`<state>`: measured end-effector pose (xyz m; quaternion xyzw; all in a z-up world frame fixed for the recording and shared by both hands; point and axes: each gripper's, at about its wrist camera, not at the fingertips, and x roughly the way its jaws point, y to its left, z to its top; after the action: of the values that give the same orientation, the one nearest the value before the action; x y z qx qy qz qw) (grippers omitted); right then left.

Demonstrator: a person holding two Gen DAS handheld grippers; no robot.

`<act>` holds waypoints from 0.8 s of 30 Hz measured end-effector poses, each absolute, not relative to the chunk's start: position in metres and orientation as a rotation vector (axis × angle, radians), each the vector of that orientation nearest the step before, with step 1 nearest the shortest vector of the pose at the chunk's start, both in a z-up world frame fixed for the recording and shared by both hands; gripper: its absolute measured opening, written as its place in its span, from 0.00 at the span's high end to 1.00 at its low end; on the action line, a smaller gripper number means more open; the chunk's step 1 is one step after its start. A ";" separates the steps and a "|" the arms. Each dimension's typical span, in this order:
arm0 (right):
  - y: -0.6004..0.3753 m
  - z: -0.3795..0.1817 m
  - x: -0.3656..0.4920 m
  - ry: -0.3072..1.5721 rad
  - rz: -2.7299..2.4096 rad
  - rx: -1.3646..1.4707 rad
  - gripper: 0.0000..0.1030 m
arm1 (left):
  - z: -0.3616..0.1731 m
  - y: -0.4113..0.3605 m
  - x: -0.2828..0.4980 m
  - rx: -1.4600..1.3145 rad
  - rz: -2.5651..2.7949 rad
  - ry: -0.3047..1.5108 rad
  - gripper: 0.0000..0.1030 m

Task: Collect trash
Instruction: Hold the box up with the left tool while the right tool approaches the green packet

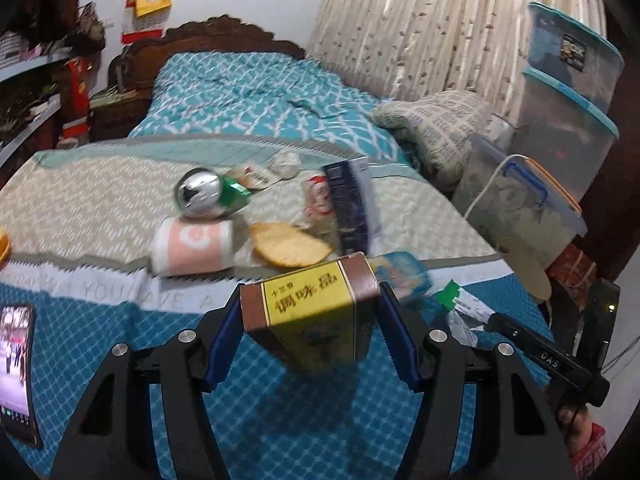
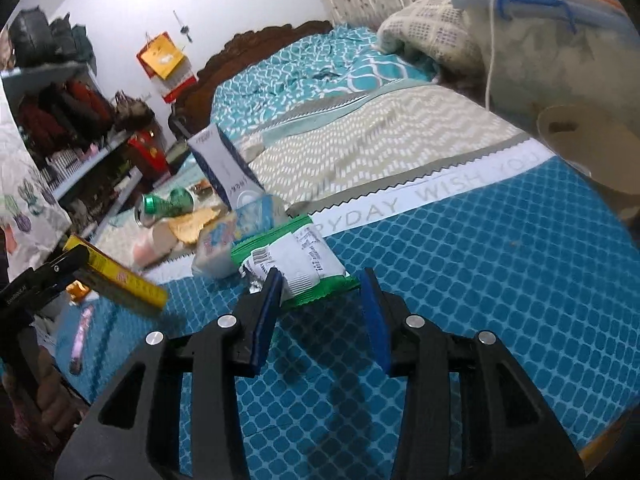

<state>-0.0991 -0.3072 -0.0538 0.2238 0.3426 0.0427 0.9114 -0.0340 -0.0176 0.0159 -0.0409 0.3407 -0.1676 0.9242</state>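
My left gripper [image 1: 312, 324] is shut on a yellow and brown carton [image 1: 316, 304], lifted over the blue bedspread [image 1: 280, 420]; the same carton [image 2: 124, 284] shows at the left of the right wrist view. My right gripper [image 2: 320, 300] has its blue pads against a green and white snack packet [image 2: 292, 260], pinched at its near edge. More trash lies in a heap beyond: a silver and green can [image 1: 204, 196], a pink paper cup [image 1: 192, 248], an orange wrapper [image 1: 288, 244], a dark blue box [image 1: 350, 204] and a light blue packet [image 1: 400, 272].
A phone [image 1: 16, 368] lies at the bed's left edge. Clear lidded storage bins [image 1: 528, 216] stand stacked on the right beside a folded blanket [image 1: 432, 128]. Shelves [image 2: 80, 152] crowd the left wall. A person's hand [image 1: 576, 420] holds the right gripper.
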 end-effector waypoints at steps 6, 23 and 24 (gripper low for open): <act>-0.319 -0.056 -0.113 0.678 0.090 0.509 0.25 | 0.019 -0.041 -0.039 -0.046 -0.391 0.699 0.41; -0.271 -0.050 -0.105 0.741 0.119 0.267 0.11 | 0.011 -0.031 -0.039 -0.047 -0.418 0.698 0.41; -0.269 -0.050 -0.105 0.744 0.117 0.266 0.10 | 0.010 -0.029 -0.038 -0.048 -0.422 0.696 0.41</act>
<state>-0.1047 -0.2690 -0.0497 0.1297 0.3622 0.0567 0.9213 -0.0380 -0.0294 0.0102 -0.0235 0.3385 -0.2053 0.9180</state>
